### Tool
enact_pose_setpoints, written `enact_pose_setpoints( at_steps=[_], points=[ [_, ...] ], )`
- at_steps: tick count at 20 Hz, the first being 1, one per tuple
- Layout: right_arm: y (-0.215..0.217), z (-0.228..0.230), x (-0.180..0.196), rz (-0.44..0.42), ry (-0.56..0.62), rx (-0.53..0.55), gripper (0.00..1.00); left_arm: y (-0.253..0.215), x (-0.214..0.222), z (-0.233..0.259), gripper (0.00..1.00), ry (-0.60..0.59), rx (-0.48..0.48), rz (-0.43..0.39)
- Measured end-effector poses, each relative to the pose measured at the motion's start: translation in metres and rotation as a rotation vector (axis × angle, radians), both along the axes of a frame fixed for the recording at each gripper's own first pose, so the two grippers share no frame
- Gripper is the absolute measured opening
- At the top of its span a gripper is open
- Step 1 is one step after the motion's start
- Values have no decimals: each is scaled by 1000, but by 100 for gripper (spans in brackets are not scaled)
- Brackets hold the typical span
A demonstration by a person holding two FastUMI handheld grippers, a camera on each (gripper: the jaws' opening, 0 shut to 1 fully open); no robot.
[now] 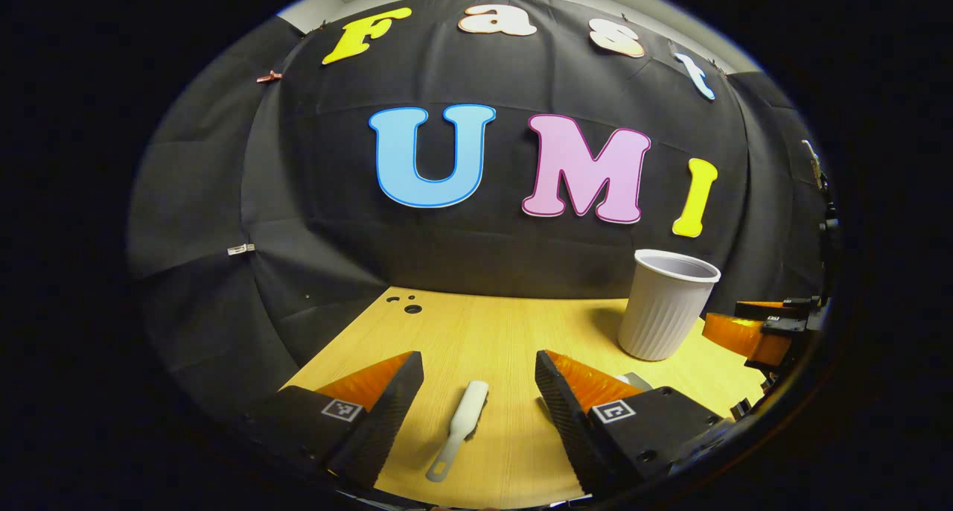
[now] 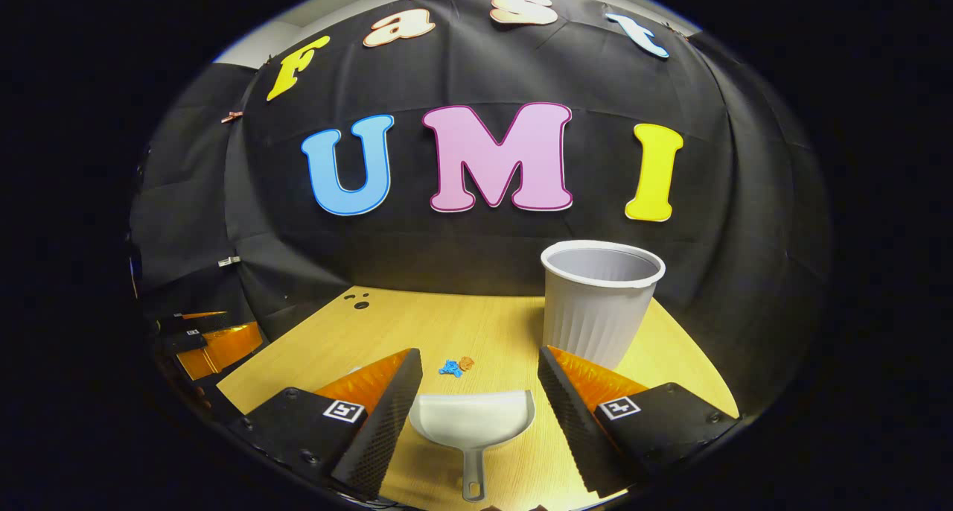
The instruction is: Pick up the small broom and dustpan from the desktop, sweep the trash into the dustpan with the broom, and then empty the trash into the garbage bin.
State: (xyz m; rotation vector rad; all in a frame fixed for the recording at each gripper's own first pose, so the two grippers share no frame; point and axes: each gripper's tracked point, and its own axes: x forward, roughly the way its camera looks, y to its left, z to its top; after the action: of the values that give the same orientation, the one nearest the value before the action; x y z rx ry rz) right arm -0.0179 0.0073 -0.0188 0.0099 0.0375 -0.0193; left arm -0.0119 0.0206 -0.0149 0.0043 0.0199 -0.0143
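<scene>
In the left gripper view a small white broom (image 1: 460, 427) lies flat on the wooden desktop (image 1: 476, 332), handle toward me, between the spread fingers of my left gripper (image 1: 479, 373), which is open above it. In the right gripper view a white dustpan (image 2: 473, 422) rests on the desk, handle toward me, and my right gripper (image 2: 480, 369) stands open around it. Small blue and brown trash scraps (image 2: 456, 366) lie just beyond the pan's mouth. A white ribbed garbage bin (image 2: 598, 300) stands at the back right, also the bin (image 1: 666, 305).
The other gripper (image 1: 752, 332) shows at the right edge of the left gripper view, and the left one (image 2: 208, 347) at the left edge of the right gripper view. A few small holes (image 1: 406, 304) mark the desk's far left corner. Black cloth walls close the booth.
</scene>
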Motion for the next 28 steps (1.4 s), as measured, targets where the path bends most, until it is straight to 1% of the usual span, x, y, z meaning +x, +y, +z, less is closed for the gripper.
enact_pose_setpoints(
  at_steps=[3,6,9,11,16,19,22,24,28],
  points=[
    [3,-4,-4,8,7,-9,98,5,1,-8,96,19,-1,-4],
    [2,-9,-4,8,26,-17,98,4,3,-20,96,60,-15,-43],
    [1,-15,-4,3,42,-9,98,3,13,-41,96,130,-38,-83],
    [-1,-18,-4,0,57,-4,98,2,24,-59,96,192,-47,-105],
    [-7,-34,-6,-14,99,-20,98,12,54,-112,96,372,-33,-118],
    [-12,-45,-11,-28,129,-27,98,23,68,-146,96,484,4,-125],
    [-19,-54,-16,-53,153,-19,98,23,83,-178,96,587,52,-139],
    [-23,-58,-17,-73,169,-15,98,20,92,-193,96,647,68,-157],
    [-29,-66,-18,-107,189,0,98,18,102,-220,96,755,89,-156]
  ],
)
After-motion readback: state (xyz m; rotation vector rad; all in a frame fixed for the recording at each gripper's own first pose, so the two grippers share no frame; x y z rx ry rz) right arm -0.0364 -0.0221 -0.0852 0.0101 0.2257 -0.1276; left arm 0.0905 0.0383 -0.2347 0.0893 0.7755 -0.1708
